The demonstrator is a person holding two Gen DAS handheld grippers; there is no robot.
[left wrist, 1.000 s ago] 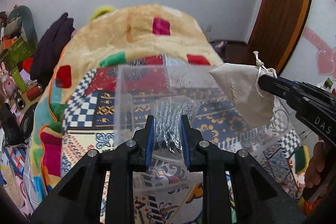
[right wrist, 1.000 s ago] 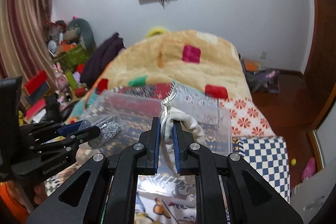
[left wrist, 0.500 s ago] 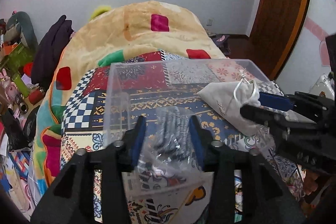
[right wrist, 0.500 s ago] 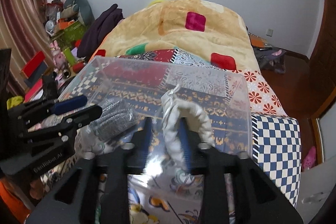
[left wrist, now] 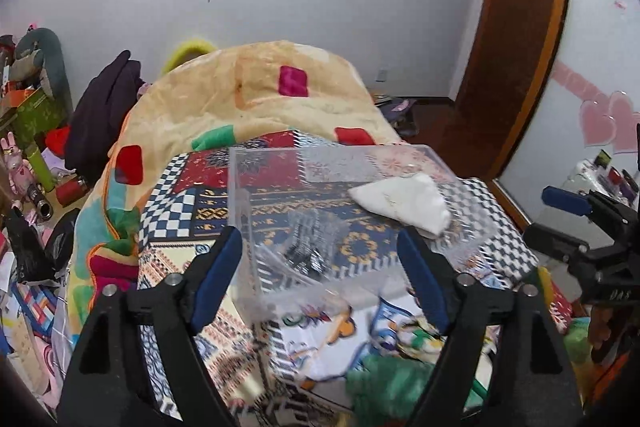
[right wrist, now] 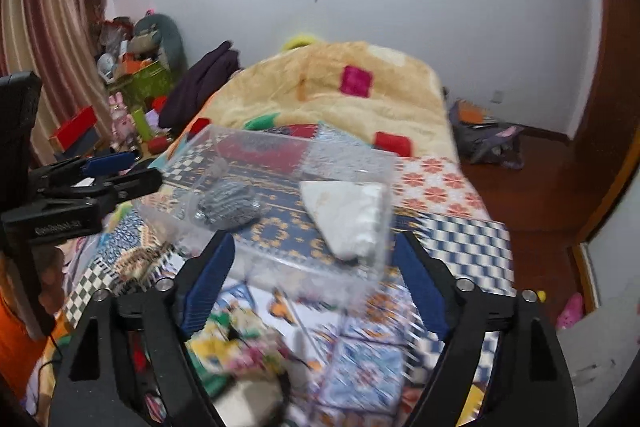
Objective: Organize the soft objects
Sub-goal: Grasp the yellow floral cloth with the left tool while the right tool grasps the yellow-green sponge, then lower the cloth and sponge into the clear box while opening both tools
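Observation:
A clear plastic box [left wrist: 240,195] [right wrist: 280,267] stands on the patterned bed cover. Inside it lie a white cloth pouch [left wrist: 404,202] [right wrist: 348,217] on the right and a clear bag of grey pieces [left wrist: 312,245] [right wrist: 228,205] on the left. My left gripper [left wrist: 320,275] is open and empty, just in front of the box. It also shows in the right wrist view [right wrist: 120,173]. My right gripper [right wrist: 314,281] is open and empty, in front of the box. It also shows at the right in the left wrist view [left wrist: 560,211].
A yellow blanket [left wrist: 256,95] with coloured patches covers the far half of the bed. Green and colourful soft items [left wrist: 392,383] [right wrist: 232,347] lie near me on the cover. Toys and boxes [right wrist: 132,83] crowd the left side. A wooden door [left wrist: 516,39] is at the right.
Both grippers opened wide and drew back from the box. The white pouch and the bag of grey pieces dropped from the grippers and now lie inside the box.

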